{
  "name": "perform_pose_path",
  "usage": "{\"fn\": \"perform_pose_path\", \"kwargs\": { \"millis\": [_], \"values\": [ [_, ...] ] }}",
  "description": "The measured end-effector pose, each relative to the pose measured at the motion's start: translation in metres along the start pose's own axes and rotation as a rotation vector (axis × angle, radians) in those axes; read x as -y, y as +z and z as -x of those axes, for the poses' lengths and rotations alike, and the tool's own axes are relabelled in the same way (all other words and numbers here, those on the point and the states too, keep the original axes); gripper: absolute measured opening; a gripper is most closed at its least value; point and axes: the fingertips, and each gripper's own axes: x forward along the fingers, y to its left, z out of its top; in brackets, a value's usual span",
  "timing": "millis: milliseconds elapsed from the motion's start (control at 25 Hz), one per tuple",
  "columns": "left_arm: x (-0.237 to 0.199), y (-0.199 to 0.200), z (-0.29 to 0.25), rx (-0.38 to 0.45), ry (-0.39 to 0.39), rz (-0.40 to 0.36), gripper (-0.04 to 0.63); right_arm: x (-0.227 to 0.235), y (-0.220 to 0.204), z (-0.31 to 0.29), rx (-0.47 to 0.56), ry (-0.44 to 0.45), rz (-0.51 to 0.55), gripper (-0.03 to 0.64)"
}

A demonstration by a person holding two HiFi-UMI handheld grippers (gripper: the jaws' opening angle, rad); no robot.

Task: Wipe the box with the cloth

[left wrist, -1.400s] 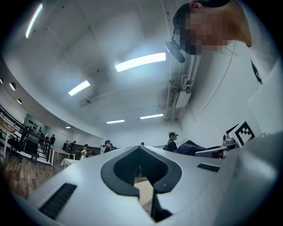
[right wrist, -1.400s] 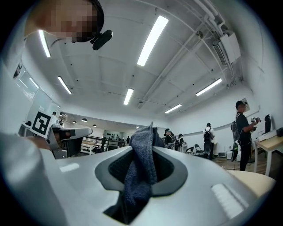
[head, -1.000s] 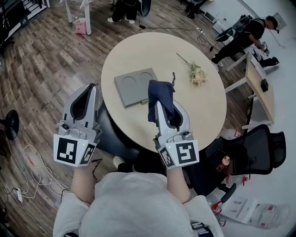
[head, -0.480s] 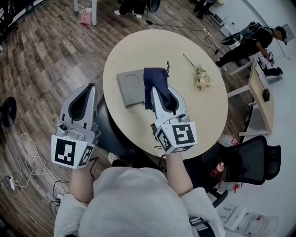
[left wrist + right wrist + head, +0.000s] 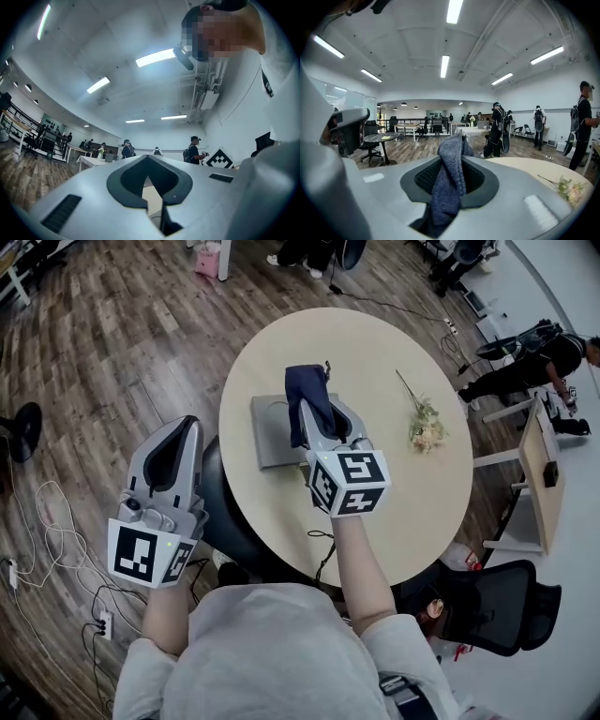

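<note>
A flat grey box (image 5: 270, 442) with round recesses lies on the round beige table (image 5: 394, 521), left of centre. My right gripper (image 5: 313, 414) is over the box's right part, shut on a dark blue cloth (image 5: 307, 399) that hangs from its tips and hides part of the box. In the right gripper view the cloth (image 5: 449, 178) is bunched between the jaws. My left gripper (image 5: 182, 430) is held off the table's left edge, above the floor, jaws together and holding nothing. Its own view points upward across the room past the left gripper (image 5: 147, 161).
A sprig of dried flowers (image 5: 425, 430) lies on the table right of the box. A black chair (image 5: 225, 512) stands under the table's near left edge. Cables (image 5: 56, 549) lie on the wooden floor at the left. At the right are a desk (image 5: 539, 465), an office chair (image 5: 487, 606) and a person (image 5: 548, 352).
My right gripper has carried the cloth forward and left, from the box's near right edge to over the box. The left gripper has stayed beside the table.
</note>
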Motion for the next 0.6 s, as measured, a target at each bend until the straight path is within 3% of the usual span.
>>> {"fn": "perform_pose_path", "kwargs": {
  "millis": [200,600],
  "values": [
    [-0.005,-0.015,0.0,-0.038,0.032,0.01,0.006,0.001,-0.051,-0.034,-0.143,0.037,-0.031,0.097],
    [-0.038,-0.036,0.019,-0.114,0.133,0.007,0.006,-0.009,-0.121,-0.103,-0.31,0.073,-0.068,0.103]
  ]
}}
